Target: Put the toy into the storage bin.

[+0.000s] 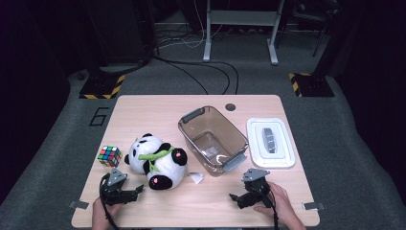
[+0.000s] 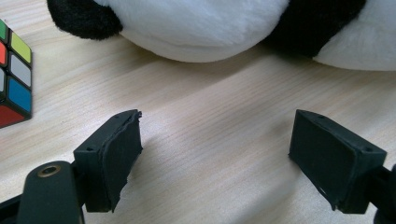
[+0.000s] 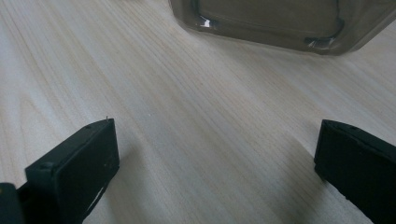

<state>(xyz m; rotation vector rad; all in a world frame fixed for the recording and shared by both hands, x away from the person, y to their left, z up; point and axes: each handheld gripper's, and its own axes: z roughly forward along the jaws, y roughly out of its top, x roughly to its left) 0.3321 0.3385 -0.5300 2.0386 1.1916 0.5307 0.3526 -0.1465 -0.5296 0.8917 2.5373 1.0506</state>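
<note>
A plush panda (image 1: 156,162) with a green scarf lies on the wooden table (image 1: 158,108), left of centre; its white and black fur (image 2: 210,28) fills the top of the left gripper view. My left gripper (image 1: 134,192) rests on the table just in front of the panda, jaws open with bare wood between them (image 2: 215,154). A colourful puzzle cube (image 1: 109,155) sits left of the panda, its edge (image 2: 14,79) at the left. My right gripper (image 1: 238,199) rests near the front right, open and empty (image 3: 215,158), facing the clear brown bin (image 1: 213,139) (image 3: 271,23).
A white lid (image 1: 270,142) lies flat right of the bin. A small white tag (image 1: 196,177) lies beside the panda. A dark round hole (image 1: 231,107) marks the table's far edge. Cables and stand legs are on the floor beyond.
</note>
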